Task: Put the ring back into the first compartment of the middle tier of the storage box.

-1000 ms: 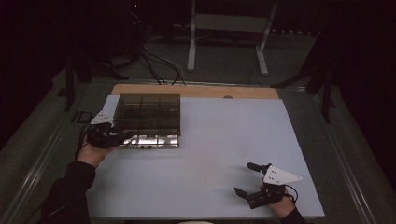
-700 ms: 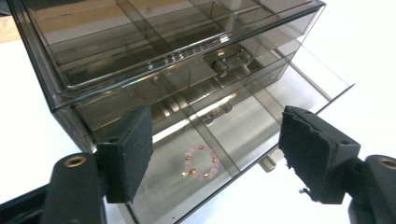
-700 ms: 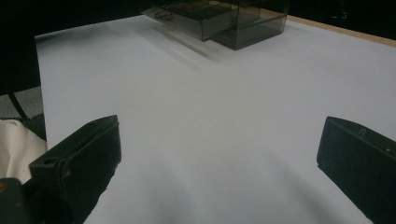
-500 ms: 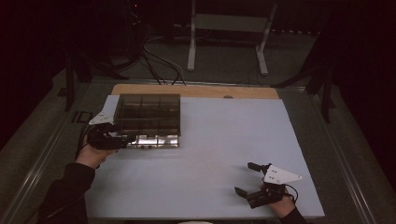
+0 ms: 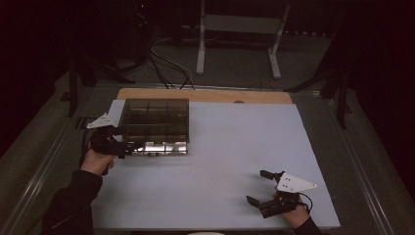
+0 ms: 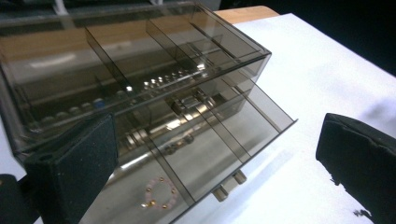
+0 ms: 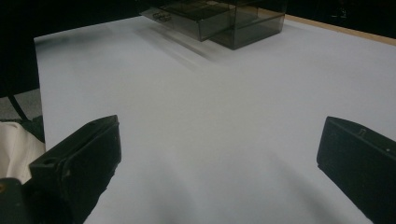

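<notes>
Change, high view: left tongs [image 5: 128, 147] have just been opening at the smoky organizer box [image 5: 155, 120]; nothing is between the jaws; right tongs [image 5: 259, 186] are unmoved.
Left gripper view: jaws wide apart, empty; pulled-out drawer [image 6: 205, 154] lies between and just ahead, a bead ring [image 6: 160, 192] inside.
Right gripper view: jaws wide apart, empty, over bare white surface [image 7: 224, 121]; box far ahead.

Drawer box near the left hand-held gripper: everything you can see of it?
The drawer box is smoky, see-through plastic, split by dividers into compartments. It sits on the white table at its far left. Its lower drawer stands pulled out, with two small knobs on the front; inside lie metal parts and a small beaded ring. Nothing touches it: the left hand-held gripper straddles the drawer with jaws apart, having just been opening.
</notes>
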{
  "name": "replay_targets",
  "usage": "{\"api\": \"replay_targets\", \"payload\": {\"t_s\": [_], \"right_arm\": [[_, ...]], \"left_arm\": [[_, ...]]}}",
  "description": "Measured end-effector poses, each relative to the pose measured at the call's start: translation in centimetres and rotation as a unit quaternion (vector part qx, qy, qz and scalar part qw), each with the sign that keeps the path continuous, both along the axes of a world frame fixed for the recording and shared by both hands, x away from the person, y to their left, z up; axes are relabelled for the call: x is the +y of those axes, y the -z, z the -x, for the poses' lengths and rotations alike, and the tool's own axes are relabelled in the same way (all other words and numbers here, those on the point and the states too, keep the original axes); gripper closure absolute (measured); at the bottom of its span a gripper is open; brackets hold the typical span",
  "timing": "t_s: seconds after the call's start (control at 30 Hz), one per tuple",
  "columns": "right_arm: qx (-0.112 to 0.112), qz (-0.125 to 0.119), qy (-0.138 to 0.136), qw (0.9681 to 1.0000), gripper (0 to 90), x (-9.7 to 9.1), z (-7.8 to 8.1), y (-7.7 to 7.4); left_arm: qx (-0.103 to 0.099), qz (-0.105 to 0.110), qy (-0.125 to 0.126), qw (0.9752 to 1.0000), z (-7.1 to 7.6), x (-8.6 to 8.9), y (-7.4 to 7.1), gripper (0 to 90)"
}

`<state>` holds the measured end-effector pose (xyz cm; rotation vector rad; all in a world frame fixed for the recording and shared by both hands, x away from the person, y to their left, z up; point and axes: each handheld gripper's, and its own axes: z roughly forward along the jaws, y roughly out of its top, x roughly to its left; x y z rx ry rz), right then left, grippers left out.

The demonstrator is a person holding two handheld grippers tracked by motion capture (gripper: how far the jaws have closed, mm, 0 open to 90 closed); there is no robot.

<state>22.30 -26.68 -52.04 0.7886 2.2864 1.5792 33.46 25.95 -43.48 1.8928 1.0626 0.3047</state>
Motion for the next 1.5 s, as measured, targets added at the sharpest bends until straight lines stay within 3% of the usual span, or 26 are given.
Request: {"api": "replay_targets", "payload": {"t_s": [0.1, 0.3, 0.7, 1.03, 1.37, 1.5], "right_arm": [[0.000, 0.000, 0.000, 1.0000, 0.0, 0.0, 0.0, 0.0], [-0.001, 0.001, -0.001, 1.0000, 0.0, 0.1, 0.1, -0.1], [-0.002, 0.002, -0.001, 1.0000, 0.0, 0.2, 0.1, -0.2], [-0.003, 0.004, -0.001, 1.0000, 0.0, 0.3, 0.2, -0.2], [-0.003, 0.004, -0.001, 1.0000, 0.0, 0.3, 0.2, -0.2], [-0.001, 0.005, -0.002, 1.0000, 0.0, 0.3, 0.2, -0.2]], "left_arm": [[-0.007, 0.012, 0.008, 0.9999, 0.1, 0.0, -0.3, 0.8], [-0.021, 0.007, 0.032, 0.9992, 0.6, -0.8, -0.8, 0.8], [-0.054, 0.032, 0.078, 0.9950, 2.2, -2.2, -1.8, 0.8], [-0.066, 0.043, 0.117, 0.9900, 3.9, -3.3, -1.3, 0.8], [-0.063, 0.040, 0.145, 0.9866, 5.5, -4.5, -0.1, 0.8], [-0.062, 0.041, 0.162, 0.9840, 6.0, -4.9, 0.5, 0.9]]}}
